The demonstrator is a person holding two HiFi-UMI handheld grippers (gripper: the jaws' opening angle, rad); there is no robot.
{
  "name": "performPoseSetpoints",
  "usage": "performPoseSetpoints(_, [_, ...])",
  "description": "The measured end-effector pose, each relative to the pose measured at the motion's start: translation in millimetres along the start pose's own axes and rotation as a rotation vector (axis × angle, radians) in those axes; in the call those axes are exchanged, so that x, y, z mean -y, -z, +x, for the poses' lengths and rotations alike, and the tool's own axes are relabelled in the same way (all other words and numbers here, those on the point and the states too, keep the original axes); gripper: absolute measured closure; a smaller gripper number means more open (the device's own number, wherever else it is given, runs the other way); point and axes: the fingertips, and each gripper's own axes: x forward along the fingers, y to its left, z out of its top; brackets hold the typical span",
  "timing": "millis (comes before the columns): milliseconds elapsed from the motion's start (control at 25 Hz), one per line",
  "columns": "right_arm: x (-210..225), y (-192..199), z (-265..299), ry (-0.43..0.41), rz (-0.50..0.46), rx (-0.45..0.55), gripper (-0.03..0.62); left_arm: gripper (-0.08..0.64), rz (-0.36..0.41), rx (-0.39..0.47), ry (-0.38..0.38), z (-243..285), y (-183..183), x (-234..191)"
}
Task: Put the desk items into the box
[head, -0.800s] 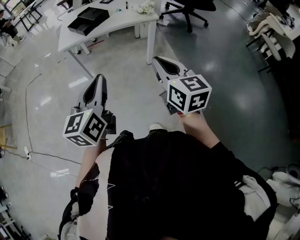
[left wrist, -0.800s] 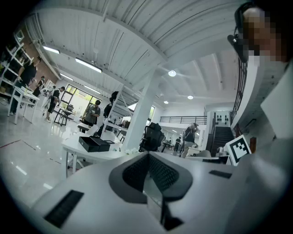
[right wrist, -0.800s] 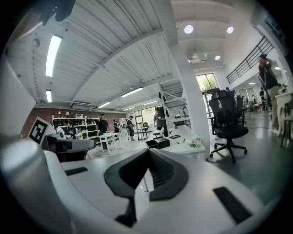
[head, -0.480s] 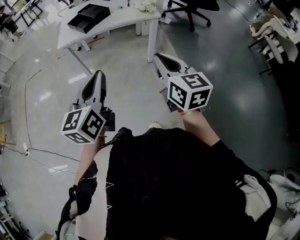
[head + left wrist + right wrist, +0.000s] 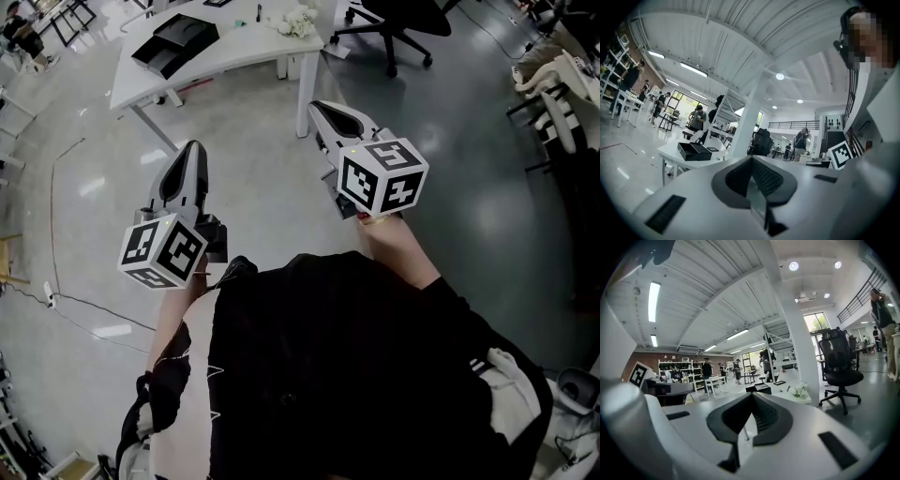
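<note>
A white desk (image 5: 234,49) stands far ahead across the grey floor. On it lie an open black box (image 5: 174,41), a dark pen (image 5: 259,12) and a white bunch like flowers (image 5: 295,19). My left gripper (image 5: 193,146) and right gripper (image 5: 316,106) are held level in mid-air well short of the desk, both shut with nothing in them. In the left gripper view the shut gripper (image 5: 751,160) points toward the box (image 5: 693,151). The right gripper view has its shut gripper (image 5: 752,396) aimed at the box (image 5: 758,388) and the white bunch (image 5: 800,390).
A black office chair (image 5: 394,17) stands right of the desk and shows as the chair (image 5: 841,366) in the right gripper view. A white pillar (image 5: 799,341) rises behind the desk. A cable (image 5: 84,309) runs over the floor at left. Several people stand far off.
The desk with the box has slid lower in the head view, so it is nearer. Both grippers keep about the same place and stay shut.
</note>
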Motion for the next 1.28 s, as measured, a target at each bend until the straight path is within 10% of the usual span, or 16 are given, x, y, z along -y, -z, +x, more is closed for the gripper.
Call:
performPoseSetpoints(720, [62, 48, 51, -0.172, 0.013, -0.151, 0.588, 0.549, -0.052, -0.053, -0.131, 62, 57, -3])
performPoseSetpoints(1280, [104, 67, 106, -0.147, 0.058, -0.238, 0.588, 0.549, -0.095, -0.129, -0.139, 127, 76, -42])
